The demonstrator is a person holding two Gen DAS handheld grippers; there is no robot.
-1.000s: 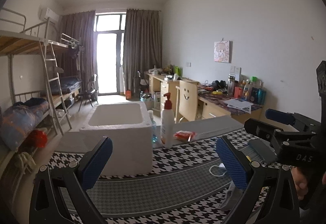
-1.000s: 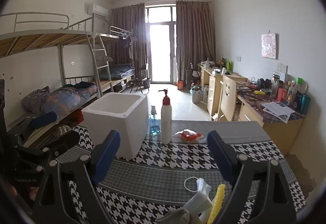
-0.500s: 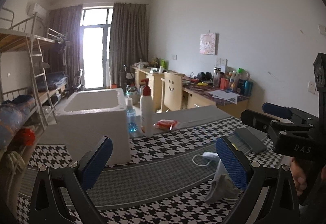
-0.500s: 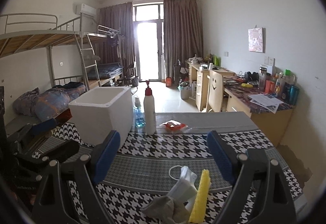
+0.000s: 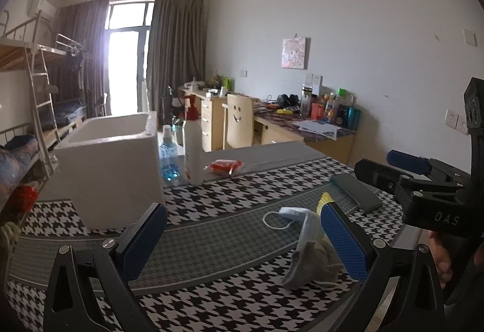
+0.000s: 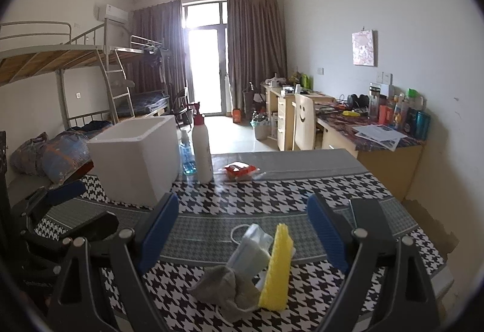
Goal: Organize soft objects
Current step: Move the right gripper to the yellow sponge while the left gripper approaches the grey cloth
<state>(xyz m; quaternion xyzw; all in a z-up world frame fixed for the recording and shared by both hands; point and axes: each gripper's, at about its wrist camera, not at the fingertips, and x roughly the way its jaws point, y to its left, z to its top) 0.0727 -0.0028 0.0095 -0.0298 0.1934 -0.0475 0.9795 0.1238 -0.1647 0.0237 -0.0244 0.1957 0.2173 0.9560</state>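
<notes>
A small heap of soft things lies on the houndstooth tablecloth: a grey cloth [image 6: 224, 286], a pale blue face mask [image 6: 252, 247] and a yellow sponge [image 6: 278, 268]. My right gripper [image 6: 242, 232] is open and empty, just short of the heap. My left gripper [image 5: 242, 241] is open and empty; the cloth [image 5: 308, 262] and mask [image 5: 295, 212] show by its right finger. A white foam box [image 6: 136, 156] stands open at the back left, also in the left wrist view [image 5: 112, 162].
Behind the box stand a white pump bottle [image 6: 202, 150] and a blue spray bottle [image 6: 187, 155]. A red packet [image 6: 240, 170] lies on the grey strip. A dark flat case [image 5: 355, 191] lies at the right. Bunk beds stand left, desks right.
Both grippers have moved down and toward the heap. The cloth, mask and sponge have come further into both views. Both stay open.
</notes>
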